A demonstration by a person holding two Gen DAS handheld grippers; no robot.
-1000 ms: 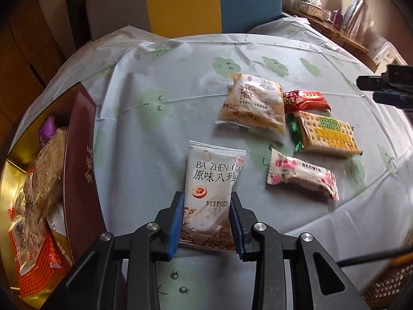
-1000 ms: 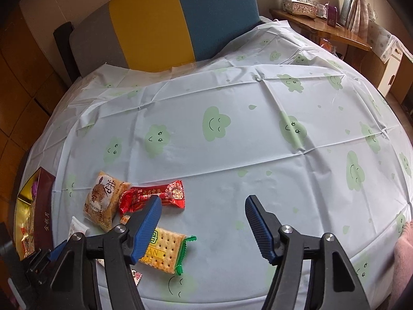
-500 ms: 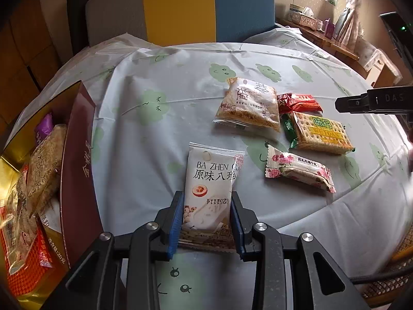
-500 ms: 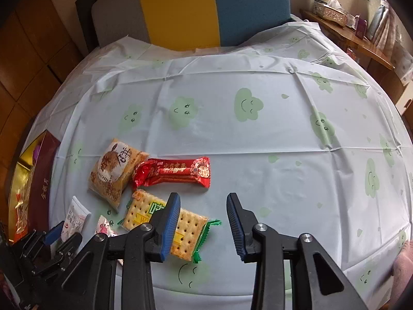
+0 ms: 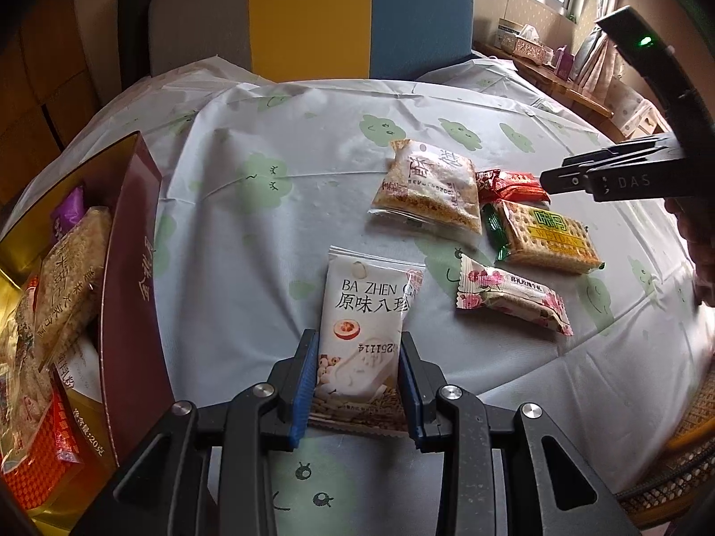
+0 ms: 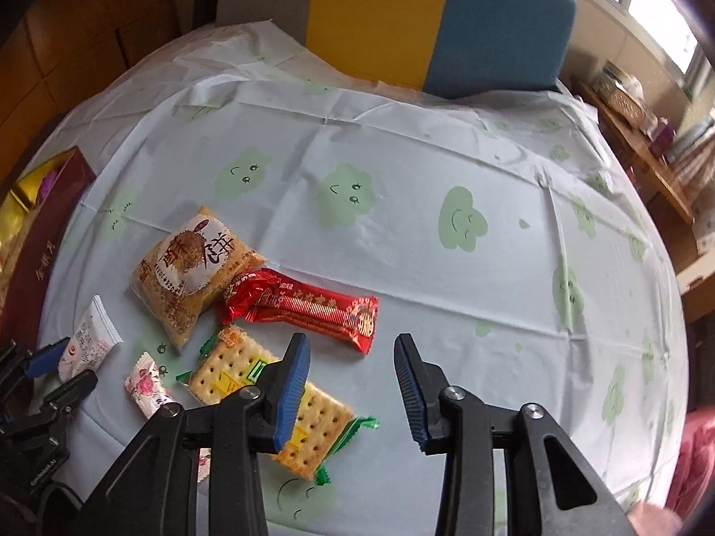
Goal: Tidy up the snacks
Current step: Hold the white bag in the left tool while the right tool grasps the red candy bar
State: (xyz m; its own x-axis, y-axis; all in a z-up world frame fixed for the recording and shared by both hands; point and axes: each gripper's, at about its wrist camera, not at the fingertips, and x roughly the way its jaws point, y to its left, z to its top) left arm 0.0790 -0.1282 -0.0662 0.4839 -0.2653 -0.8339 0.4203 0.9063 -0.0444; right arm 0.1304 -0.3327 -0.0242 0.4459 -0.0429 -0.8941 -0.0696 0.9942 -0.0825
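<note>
My left gripper (image 5: 356, 384) is shut on the lower end of a white snack packet (image 5: 371, 312) printed "BA ZHEN", near the table's front edge. To its right on the cloud-print cloth lie a brown crisp-cake packet (image 5: 426, 190), a red bar (image 5: 509, 183), a green-edged cracker pack (image 5: 545, 236) and a pink floral packet (image 5: 514, 299). My right gripper (image 6: 351, 379) hovers over the cloth with its jaws opening and nothing between them. Its left finger is above the cracker pack (image 6: 237, 366), and the red bar (image 6: 308, 308) lies just ahead.
A maroon and gold box (image 5: 129, 268) holding several snacks stands at the table's left edge. A grey, yellow and blue chair back (image 5: 313, 13) rises behind the table. A wooden shelf (image 5: 558, 85) with a tissue box is at the far right. A pink sleeve (image 6: 697, 455) shows bottom right.
The right gripper rolled and moved left over the snacks; its jaws narrowed, then widened a little. The left gripper keeps its hold on the white packet, nearly still.
</note>
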